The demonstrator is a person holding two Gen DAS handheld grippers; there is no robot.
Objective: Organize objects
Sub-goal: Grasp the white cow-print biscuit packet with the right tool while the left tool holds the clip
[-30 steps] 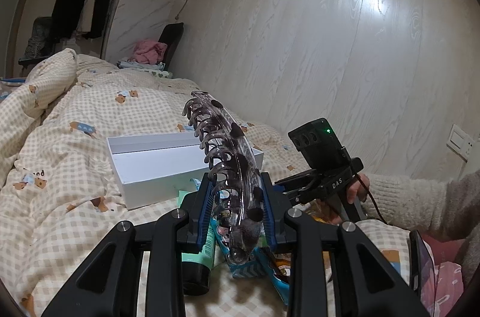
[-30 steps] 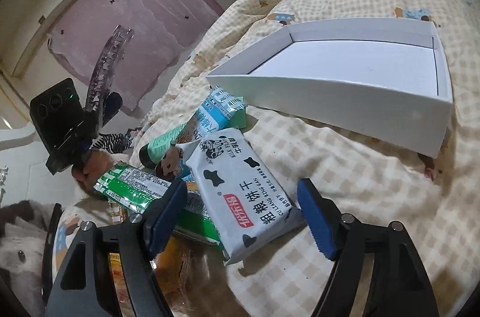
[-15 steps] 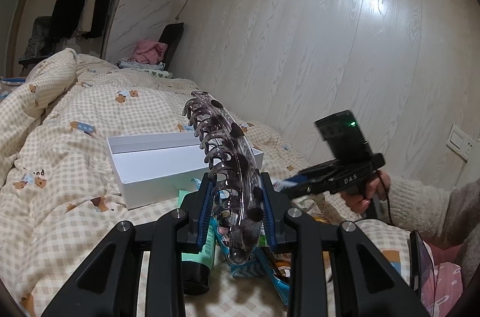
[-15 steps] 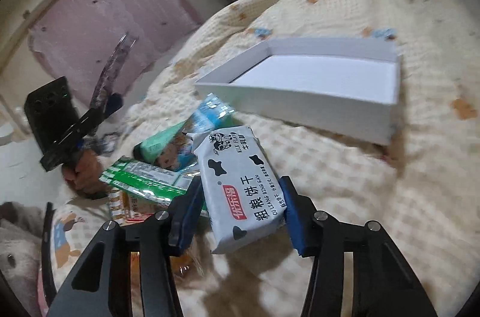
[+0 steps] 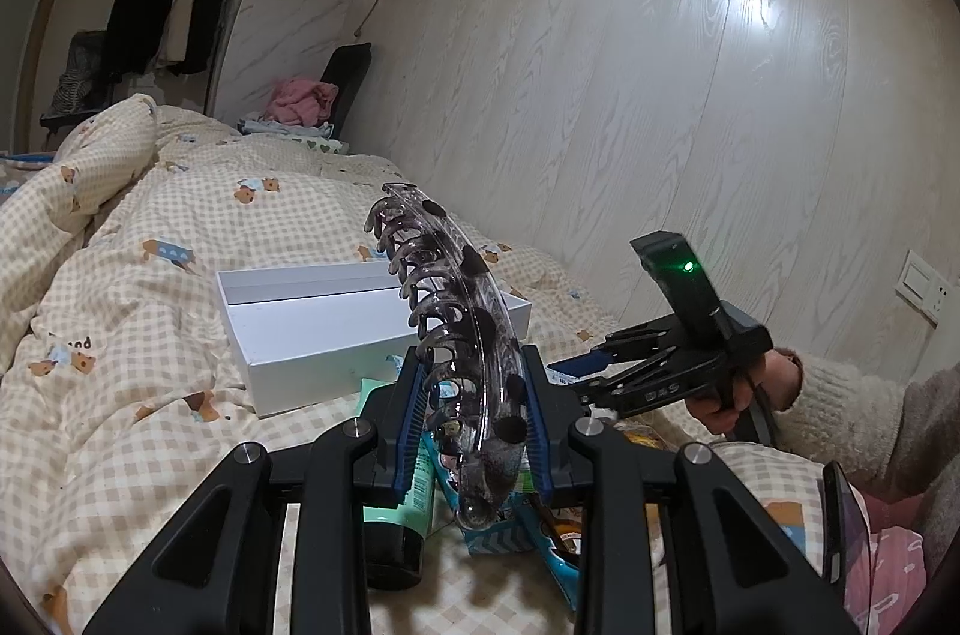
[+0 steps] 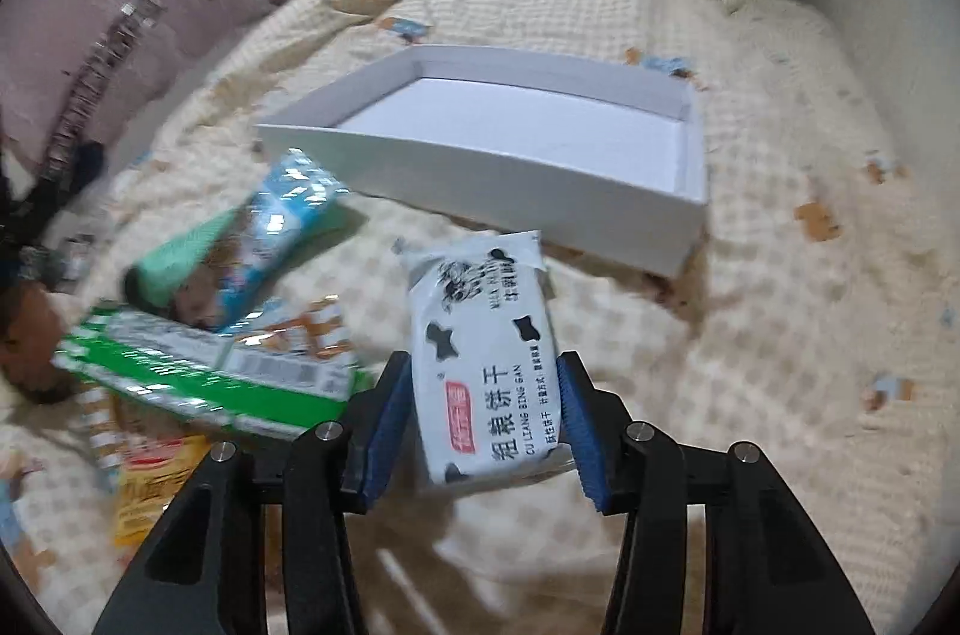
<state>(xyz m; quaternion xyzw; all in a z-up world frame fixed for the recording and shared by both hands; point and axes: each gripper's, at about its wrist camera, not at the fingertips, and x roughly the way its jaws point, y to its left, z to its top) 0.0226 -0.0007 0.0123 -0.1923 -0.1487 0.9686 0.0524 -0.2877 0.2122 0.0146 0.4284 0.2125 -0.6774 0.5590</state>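
— What does the left gripper (image 5: 474, 431) hold?
— Its jaws are clamped on a clear hair claw clip (image 5: 456, 323), which stands up on this side of the white box (image 6: 540, 155), above the packets.
— And that box?
— It lies open on the checked quilt (image 6: 810, 275), nothing inside.
— The right gripper (image 6: 480, 419)?
— Its jaws have just been closing; both blue pads now press the sides of a white biscuit packet (image 6: 486, 353), lifted just short of the box's near wall, right of the green packet (image 6: 198, 377).
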